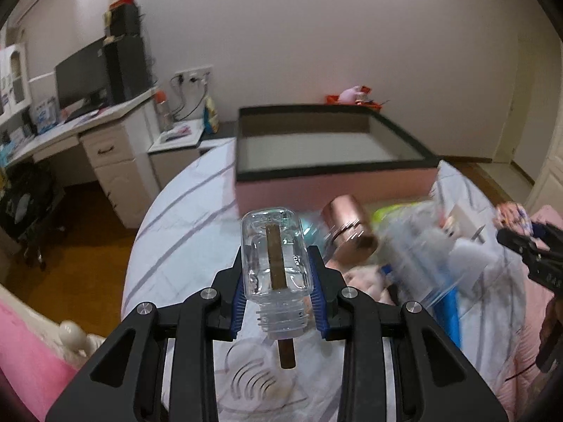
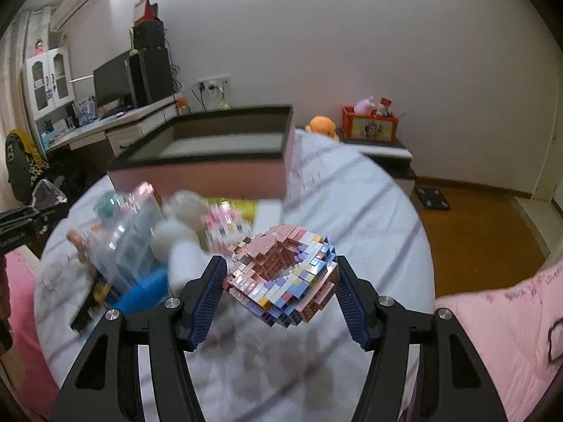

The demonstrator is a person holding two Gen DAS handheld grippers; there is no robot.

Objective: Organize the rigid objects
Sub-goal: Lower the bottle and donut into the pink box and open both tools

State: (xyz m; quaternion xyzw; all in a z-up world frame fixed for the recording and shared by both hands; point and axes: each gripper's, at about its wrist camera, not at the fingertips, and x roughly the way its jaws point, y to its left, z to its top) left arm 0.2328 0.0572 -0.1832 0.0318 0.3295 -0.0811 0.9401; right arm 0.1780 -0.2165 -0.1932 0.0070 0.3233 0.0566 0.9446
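two claws (image 1: 278, 283) (image 2: 279, 281) loaded: left bottle (image 1: 272, 256), right brick model (image 2: 285, 276).

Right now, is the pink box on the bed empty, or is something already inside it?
Empty, as far as visible: the pink box is open-topped and both views show only a bare grey floor inside. The near corner behind its front wall is hidden.

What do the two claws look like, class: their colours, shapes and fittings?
Both match. The left claw and right claw have matt black angular link arms with cut-out slots, joined by round silver pins. Each finger carries a blue ribbed pad. No cables or sleeves show.
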